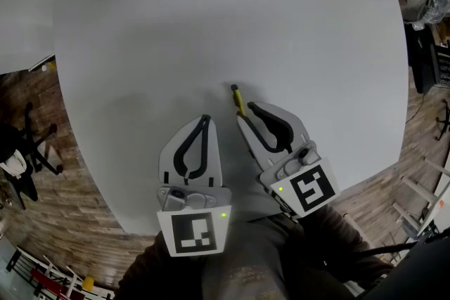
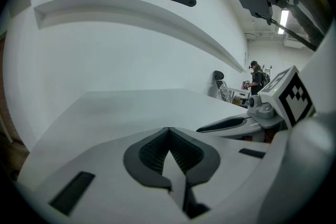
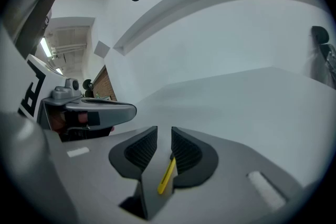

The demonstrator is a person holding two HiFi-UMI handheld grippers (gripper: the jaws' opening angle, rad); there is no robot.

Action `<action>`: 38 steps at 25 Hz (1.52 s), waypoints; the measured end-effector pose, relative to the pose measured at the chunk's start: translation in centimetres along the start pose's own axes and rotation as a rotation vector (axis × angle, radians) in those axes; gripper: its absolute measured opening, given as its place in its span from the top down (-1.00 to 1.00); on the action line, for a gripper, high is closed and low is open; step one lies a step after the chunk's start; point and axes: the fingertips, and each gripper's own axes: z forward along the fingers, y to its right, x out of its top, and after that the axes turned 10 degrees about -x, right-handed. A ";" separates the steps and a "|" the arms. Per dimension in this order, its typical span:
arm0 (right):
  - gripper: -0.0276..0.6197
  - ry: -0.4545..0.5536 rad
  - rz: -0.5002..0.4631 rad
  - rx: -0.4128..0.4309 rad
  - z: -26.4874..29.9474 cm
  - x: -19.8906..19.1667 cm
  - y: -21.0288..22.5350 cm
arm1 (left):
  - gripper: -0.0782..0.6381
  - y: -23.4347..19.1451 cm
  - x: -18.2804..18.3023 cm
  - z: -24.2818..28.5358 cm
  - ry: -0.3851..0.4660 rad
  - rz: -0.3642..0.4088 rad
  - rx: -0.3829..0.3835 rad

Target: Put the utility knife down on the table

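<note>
A thin yellow utility knife (image 1: pixel 238 99) lies on the white round table (image 1: pixel 211 17), its dark tip pointing away from me. My right gripper (image 1: pixel 246 111) sits low over its near end, jaws a little apart. In the right gripper view the knife (image 3: pixel 167 176) shows in the gap of the right gripper (image 3: pixel 164 136), against the right pad and narrower than the gap. My left gripper (image 1: pixel 206 117) rests just to the left with nothing in it. The left gripper view shows the left gripper (image 2: pixel 168 131) with its tips together.
Both grippers are close to the table's near edge (image 1: pixel 140 228). A black chair (image 1: pixel 28 144) stands on the wooden floor at the left, and shelves with clutter (image 1: pixel 429 31) are at the right. A person (image 2: pixel 257 78) stands far off in the left gripper view.
</note>
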 end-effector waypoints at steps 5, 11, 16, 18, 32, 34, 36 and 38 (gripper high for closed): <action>0.73 0.017 -0.008 -0.025 -0.8 0.6 -0.2 | 0.78 0.3 0.4 -0.8 0.004 0.018 -0.001; 0.91 0.082 -0.022 -0.043 -3.4 2.5 -1.5 | 0.78 1.5 1.9 -3.4 0.047 0.054 0.005; 0.91 0.130 -0.045 -0.034 -6.5 4.7 -3.1 | 0.78 3.2 3.9 -5.9 0.087 0.079 0.011; 0.91 0.171 -0.051 -0.028 -7.4 6.2 -3.6 | 0.78 3.5 5.1 -6.7 0.116 0.100 0.010; 0.91 0.414 -0.132 -0.058 -14.8 15.7 -9.6 | 0.78 5.6 12.9 -14.4 0.309 0.263 0.008; 0.91 0.442 -0.147 -0.059 -15.6 16.9 -10.3 | 0.78 5.6 13.9 -15.2 0.334 0.255 0.013; 0.91 0.461 -0.147 -0.059 -16.1 17.9 -10.8 | 0.78 5.7 14.7 -15.8 0.358 0.235 0.015; 0.91 0.473 -0.142 -0.060 -16.4 18.7 -10.9 | 0.78 5.8 15.4 -16.2 0.373 0.242 0.010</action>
